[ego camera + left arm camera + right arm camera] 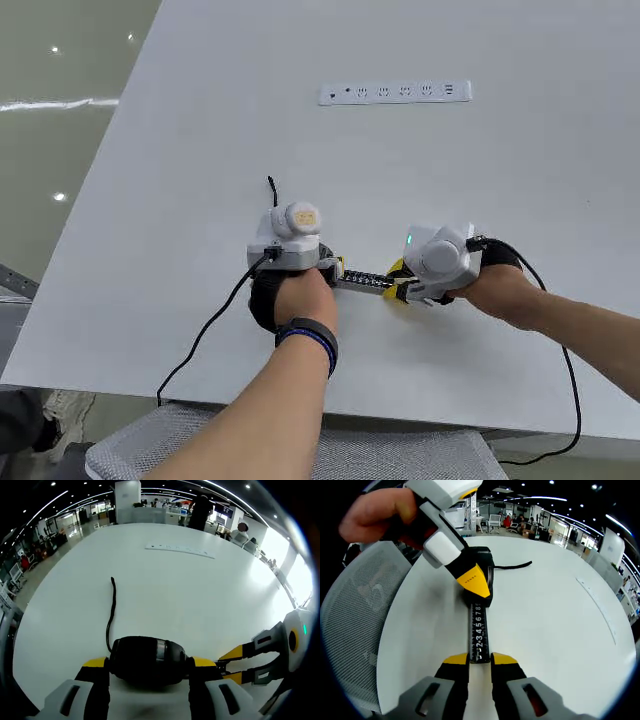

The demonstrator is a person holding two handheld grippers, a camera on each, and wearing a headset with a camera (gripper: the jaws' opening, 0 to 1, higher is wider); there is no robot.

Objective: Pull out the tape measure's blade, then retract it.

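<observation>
Tape measure (140, 652) near the table's (400, 160) 6 o'clock edge: left gripper (148, 664) clamped its hard black case, the sound hold, while right gripper (480, 659), at 3 o'clock, pinched the tip of the short-drawn blade (478, 627), judged thin, springy and apt to slip.

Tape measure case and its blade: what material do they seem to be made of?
The case is black, probably hard plastic or rubber-coated, with a soft sheen and a shinier grey band. The blade is a thin flat strip, matte black with white printed numerals. It is likely coated steel, though the look alone cannot confirm it.
</observation>
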